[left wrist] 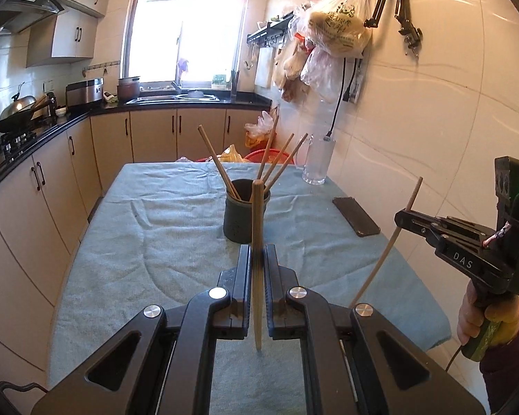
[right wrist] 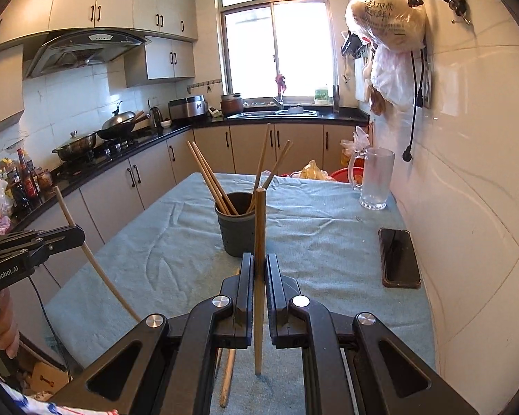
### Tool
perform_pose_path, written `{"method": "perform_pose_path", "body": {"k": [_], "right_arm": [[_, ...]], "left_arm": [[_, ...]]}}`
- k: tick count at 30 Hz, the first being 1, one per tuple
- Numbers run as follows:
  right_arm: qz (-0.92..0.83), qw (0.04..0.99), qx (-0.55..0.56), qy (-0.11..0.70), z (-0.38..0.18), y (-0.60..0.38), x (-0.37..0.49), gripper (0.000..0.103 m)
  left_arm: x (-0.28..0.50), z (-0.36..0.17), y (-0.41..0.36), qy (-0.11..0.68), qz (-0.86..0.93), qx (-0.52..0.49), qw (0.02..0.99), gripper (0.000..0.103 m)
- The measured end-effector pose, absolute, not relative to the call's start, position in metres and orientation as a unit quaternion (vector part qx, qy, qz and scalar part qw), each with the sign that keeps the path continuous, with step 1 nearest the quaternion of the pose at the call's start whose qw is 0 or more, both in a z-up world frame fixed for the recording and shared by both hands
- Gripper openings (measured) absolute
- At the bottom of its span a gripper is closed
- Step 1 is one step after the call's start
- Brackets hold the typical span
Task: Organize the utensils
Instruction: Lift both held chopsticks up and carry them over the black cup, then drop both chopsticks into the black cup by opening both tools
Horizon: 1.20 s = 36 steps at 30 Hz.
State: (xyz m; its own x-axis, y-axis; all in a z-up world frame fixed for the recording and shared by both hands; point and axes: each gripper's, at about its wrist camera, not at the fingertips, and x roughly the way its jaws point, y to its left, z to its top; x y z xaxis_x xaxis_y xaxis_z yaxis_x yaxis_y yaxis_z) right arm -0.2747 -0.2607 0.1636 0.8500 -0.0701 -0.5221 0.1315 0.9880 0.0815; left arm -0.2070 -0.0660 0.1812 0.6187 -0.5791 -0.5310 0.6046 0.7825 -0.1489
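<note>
Both claws fill the bottom of their views, so I'll start w/ them. My left gripper (left wrist: 257, 259) is clamped right down on one chopstick (left wrist: 257, 242), pads pressing its sides, stick standing near upright — held mid-shaft, I'd guess, so the lower tip can be aimed down into the holder. Same on the right gripper (right wrist: 259, 266): jaws squeezed onto its own chopstick (right wrist: 259, 259), also near vertical. One stick per hand, prob. so both go in w/o a second trip.

Past them, the table (left wrist: 138, 242), covered in a blue-green cloth that likely keeps things from sliding. The dark utensil holder (left wrist: 246, 214) stands mid-table, straight ahead of both claws — that's where the sticks belong. Several chopsticks already lean inside it, fanned against the rim, so I judge the job well along.

Off to the wall side: glass mug (right wrist: 375, 180) at the far edge, phone (right wrist: 399, 257) flat near the wall, both well apart from the holder, out of the drop path.

One more chopstick (right wrist: 226, 380) lies on the cloth under my right claw, not yet collected.
</note>
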Motion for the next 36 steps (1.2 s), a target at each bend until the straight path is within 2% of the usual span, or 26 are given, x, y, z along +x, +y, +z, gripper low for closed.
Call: {"method": "perform_pose_path", "body": {"k": [9,19,25,36], "right_arm": [[-0.05,0.962,0.059,0.263,0.17,-0.265,-0.261,0.007],[-0.043,0.968,0.07,0.237,0.198,-0.275,-0.235,0.007],[-0.032,0.973,0.1,0.208,0.228,-0.285,-0.196,0.007],[-0.037,0.978,0.098,0.177,0.253,-0.282,-0.107,0.007]], "left_arm": [[-0.189,0.191,-0.067,0.281,-0.323,0.012,0.904,0.006],[-0.147,0.226,-0.082,0.257,-0.317,-0.003,0.913,0.006],[-0.111,0.251,-0.101,0.232,-0.309,-0.016,0.922,0.006],[-0.031,0.255,-0.142,0.258,-0.309,-0.059,0.914,0.006]]}}
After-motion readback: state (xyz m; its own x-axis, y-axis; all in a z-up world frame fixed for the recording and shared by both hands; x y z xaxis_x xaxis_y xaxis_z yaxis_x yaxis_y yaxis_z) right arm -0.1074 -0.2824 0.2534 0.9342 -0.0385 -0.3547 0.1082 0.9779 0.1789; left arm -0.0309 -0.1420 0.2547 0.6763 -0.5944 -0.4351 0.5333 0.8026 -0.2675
